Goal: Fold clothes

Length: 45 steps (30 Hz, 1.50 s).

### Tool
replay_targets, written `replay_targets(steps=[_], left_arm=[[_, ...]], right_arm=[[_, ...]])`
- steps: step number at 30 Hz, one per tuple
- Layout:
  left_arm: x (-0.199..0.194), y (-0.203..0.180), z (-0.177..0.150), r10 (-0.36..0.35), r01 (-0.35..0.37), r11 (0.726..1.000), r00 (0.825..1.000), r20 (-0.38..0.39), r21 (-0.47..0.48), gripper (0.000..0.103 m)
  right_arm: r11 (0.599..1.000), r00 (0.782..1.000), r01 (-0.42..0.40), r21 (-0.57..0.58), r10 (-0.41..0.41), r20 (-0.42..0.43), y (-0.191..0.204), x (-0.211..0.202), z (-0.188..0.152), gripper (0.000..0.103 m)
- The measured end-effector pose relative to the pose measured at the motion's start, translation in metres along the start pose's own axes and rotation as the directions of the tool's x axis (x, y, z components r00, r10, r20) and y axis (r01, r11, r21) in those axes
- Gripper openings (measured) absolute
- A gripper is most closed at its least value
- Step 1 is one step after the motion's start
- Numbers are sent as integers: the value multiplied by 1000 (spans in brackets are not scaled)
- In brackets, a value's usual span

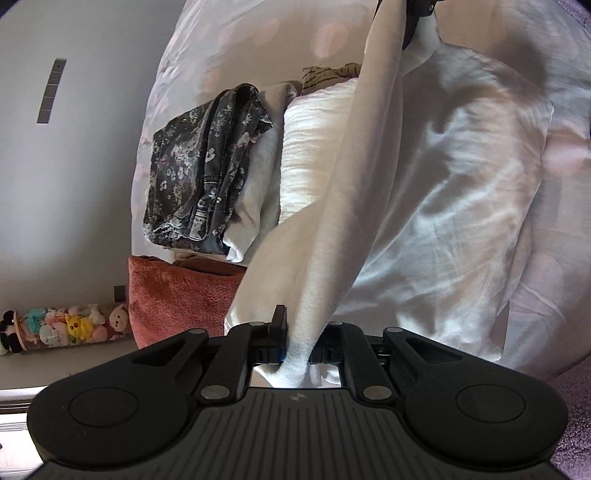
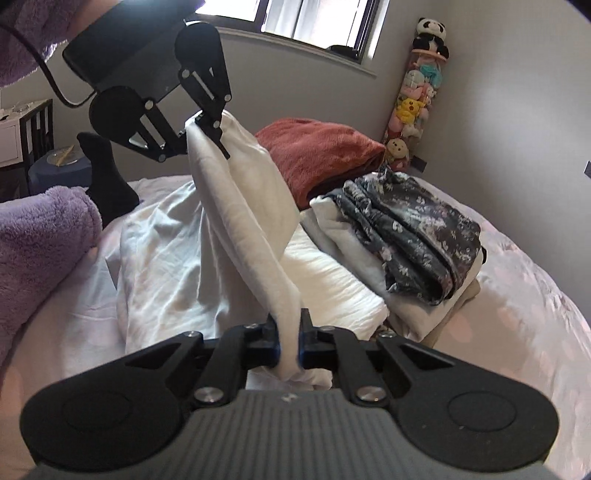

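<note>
A long white garment (image 1: 369,184) hangs stretched between my two grippers above the bed, and the rest of it lies crumpled on the sheet (image 1: 461,192). My left gripper (image 1: 303,332) is shut on one bunched end of it. Its other end runs up to my right gripper (image 1: 412,33) at the top edge of that view. In the right wrist view, my right gripper (image 2: 290,325) is shut on the white garment (image 2: 251,221). The left gripper (image 2: 205,129) holds the far end higher up.
A pile of folded clothes topped by a dark floral garment (image 1: 207,166) (image 2: 413,229) sits beside the white one. A rust-red blanket (image 2: 317,151) lies behind it. A purple fleece sleeve (image 2: 40,229) is at the left. A tube of plush toys (image 2: 413,96) stands against the wall.
</note>
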<state>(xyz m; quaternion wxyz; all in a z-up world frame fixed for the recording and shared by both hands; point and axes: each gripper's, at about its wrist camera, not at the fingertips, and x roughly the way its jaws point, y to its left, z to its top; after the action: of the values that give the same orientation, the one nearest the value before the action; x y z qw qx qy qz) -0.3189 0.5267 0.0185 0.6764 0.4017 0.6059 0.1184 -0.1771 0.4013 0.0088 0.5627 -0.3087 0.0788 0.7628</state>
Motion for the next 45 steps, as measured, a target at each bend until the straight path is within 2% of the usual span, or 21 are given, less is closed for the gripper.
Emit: replay_targets(steps=[14,17,21,25,30,35,41,45], left_arm=[[-106,-43,-30,107,-108,994,994,-20,-33,7],[-118,-44,-32,122,-123,992,992,-23,-38,7],[-113,-35,-28,127,-127,992,992,-22,-24,7],[-83,-18,-20,107,-108,994,994,-19,-10,7],[-34,8,-12,68,-68,997,998,-10,-21,7],[30,37,-3,-23,23,998,1000,-8,-52,7],[101,58,7,-170,168,981,985,-10,-97,8],[130,60,10,-222,220,969,975,-9,-111,15]], right_arm=[[999,992,-13,-47,19,127,57,-83,28,9],[999,989,-13,-53,21,146,63,-94,32,9],[1000,991,-26,-15,28,133,53,-93,39,9],[999,995,-29,20,27,97,32,-75,46,9],[997,999,-26,77,24,34,-11,-33,52,9],[984,997,-45,170,54,-50,-59,30,45,9],[952,987,-70,297,110,-119,-102,101,15,9],[933,980,-81,350,138,-140,-116,133,-5,10]])
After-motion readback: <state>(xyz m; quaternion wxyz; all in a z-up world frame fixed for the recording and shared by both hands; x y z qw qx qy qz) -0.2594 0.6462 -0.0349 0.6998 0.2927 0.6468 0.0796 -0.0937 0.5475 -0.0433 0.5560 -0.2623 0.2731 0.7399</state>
